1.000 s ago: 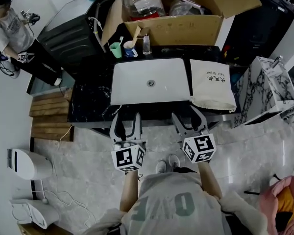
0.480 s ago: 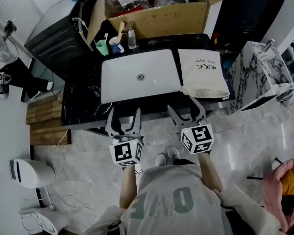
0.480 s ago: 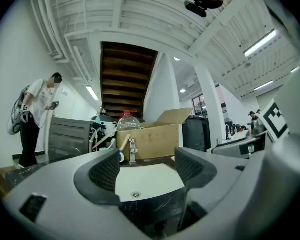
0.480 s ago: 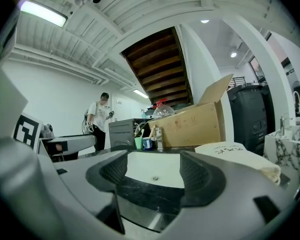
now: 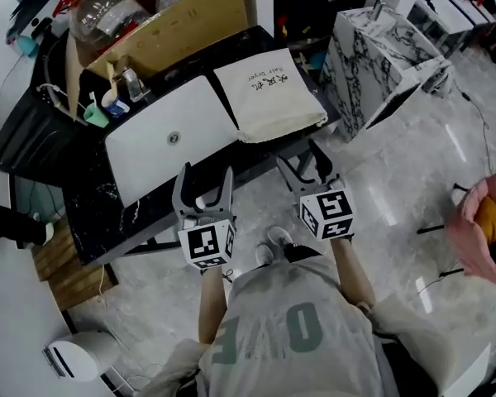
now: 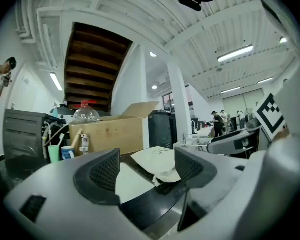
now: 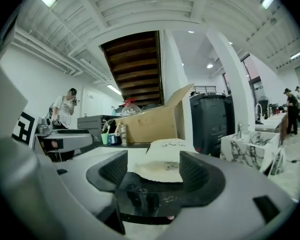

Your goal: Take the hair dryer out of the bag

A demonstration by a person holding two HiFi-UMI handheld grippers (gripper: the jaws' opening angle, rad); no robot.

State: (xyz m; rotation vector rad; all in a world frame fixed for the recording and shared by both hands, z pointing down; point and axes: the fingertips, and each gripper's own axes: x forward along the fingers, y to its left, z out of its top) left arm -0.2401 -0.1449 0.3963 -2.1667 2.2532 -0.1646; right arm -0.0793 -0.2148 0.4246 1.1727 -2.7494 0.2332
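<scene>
A cream cloth bag (image 5: 269, 93) with dark print lies flat on the black marble counter (image 5: 91, 213), to the right of the white sink (image 5: 161, 135). No hair dryer shows. My left gripper (image 5: 205, 176) hovers at the counter's front edge before the sink, open and empty. My right gripper (image 5: 302, 157) is open too, just short of the bag's near end. Both pairs of jaws have just opened wider, with nothing between them. The bag (image 6: 155, 159) shows between the jaws of the left gripper (image 6: 147, 171). The right gripper (image 7: 154, 171) faces the bag (image 7: 162, 161) straight on.
A cardboard box (image 5: 165, 23) with a large plastic bottle stands behind the sink, with cups and a small bottle (image 5: 107, 106) beside it. A white marble cabinet (image 5: 380, 48) stands right of the counter. A person (image 7: 65, 109) stands far off to the left.
The head and both grippers have swung to the right, so the counter now lies slanted. The right gripper now stands in front of the bag. Both pairs of jaws look slightly wider.
</scene>
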